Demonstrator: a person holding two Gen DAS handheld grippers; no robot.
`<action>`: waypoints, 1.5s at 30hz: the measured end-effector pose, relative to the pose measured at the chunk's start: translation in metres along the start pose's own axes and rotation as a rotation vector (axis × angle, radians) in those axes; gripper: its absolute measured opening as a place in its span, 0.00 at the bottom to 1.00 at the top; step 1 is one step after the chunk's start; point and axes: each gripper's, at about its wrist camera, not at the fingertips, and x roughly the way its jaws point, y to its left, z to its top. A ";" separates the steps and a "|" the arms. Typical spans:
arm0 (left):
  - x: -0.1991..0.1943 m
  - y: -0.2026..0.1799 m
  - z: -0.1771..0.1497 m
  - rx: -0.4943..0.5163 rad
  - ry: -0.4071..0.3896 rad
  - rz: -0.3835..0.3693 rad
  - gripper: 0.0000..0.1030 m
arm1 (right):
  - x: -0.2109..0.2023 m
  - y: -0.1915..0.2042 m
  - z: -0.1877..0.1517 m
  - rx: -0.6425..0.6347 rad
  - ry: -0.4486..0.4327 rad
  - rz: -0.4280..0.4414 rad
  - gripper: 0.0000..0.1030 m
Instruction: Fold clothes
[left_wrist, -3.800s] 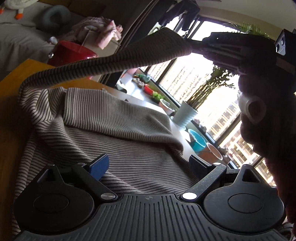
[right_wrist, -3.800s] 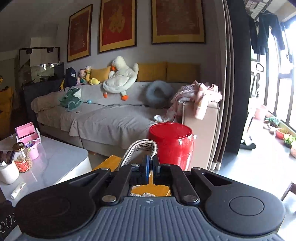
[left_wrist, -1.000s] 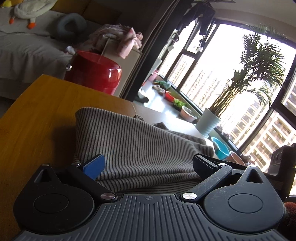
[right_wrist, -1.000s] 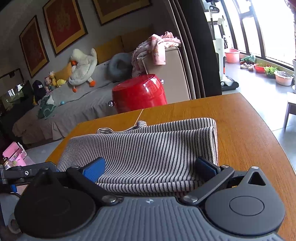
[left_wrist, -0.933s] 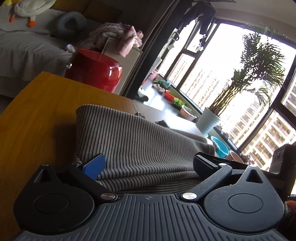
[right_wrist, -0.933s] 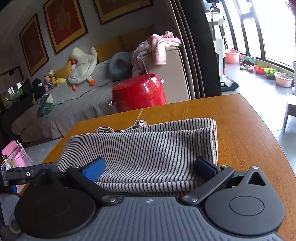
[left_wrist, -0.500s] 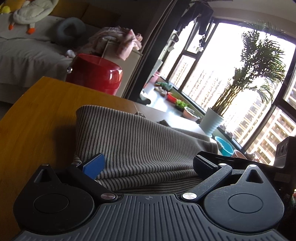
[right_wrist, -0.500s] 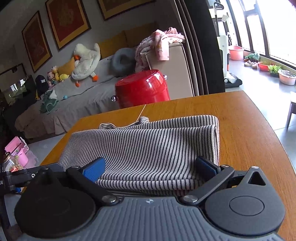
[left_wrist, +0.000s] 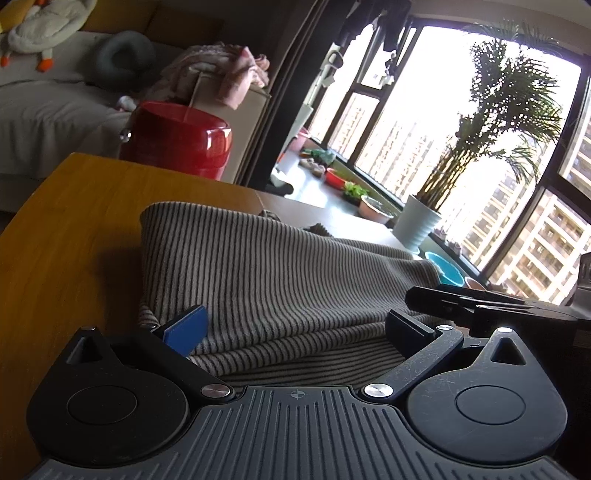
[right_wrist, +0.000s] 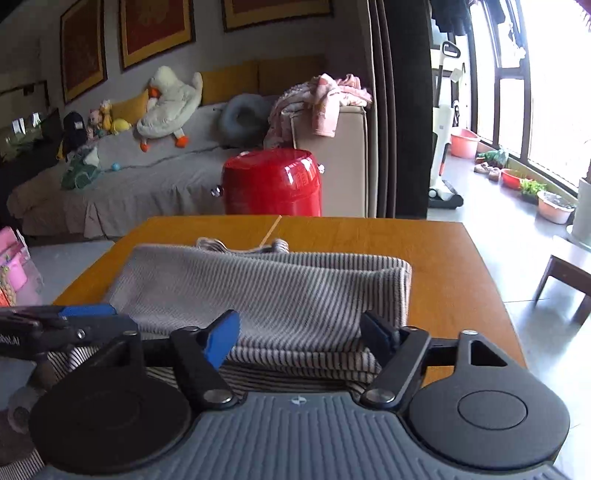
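In the left wrist view, the left tongs (left_wrist: 297, 326) stand wide open, with nothing between the blue pad (left_wrist: 184, 326) on one side and the dark pad on the other. Just ahead of them lies the striped sweater (left_wrist: 266, 280), folded into a thick stack on the wooden worktop (left_wrist: 70, 221); its near edge shows several layers, and its far left corner stands up in a rounded fold. The fingers reach out over the near edge of the stack, but it is hard to tell whether they touch the cloth. At the right edge, the dark tip of the right tongs (left_wrist: 443, 299) shows beside the sweater. Beyond the worktop are a red bin (left_wrist: 177, 138), a sofa (left_wrist: 48, 107) and a potted palm (left_wrist: 424, 221) by the window.

In the right wrist view, the right tongs (right_wrist: 301, 334) are also open, with a gap between the pads and no cloth pinched. The sweater (right_wrist: 266, 288) lies folded across the middle of the worktop (right_wrist: 436, 258), its right side a neat rounded fold and its layered edge facing the camera. The neckline peeks out at the far side. At the lower left, the left tongs (right_wrist: 74, 314) show at the sweater's left end. Behind stand the red bin (right_wrist: 273, 182), the sofa (right_wrist: 147, 184) with a white plush duck (right_wrist: 170, 107), and pink clothes (right_wrist: 325, 99) heaped on the sofa arm.
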 end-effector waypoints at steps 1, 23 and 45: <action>-0.001 0.000 0.000 -0.002 -0.001 0.000 1.00 | 0.003 -0.002 -0.004 -0.012 0.015 -0.017 0.61; -0.006 0.023 0.006 -0.099 -0.028 0.065 1.00 | 0.033 -0.034 0.020 0.042 0.037 0.044 0.58; -0.012 0.013 0.005 -0.051 0.014 0.147 1.00 | 0.029 -0.060 -0.001 0.082 0.072 0.107 0.64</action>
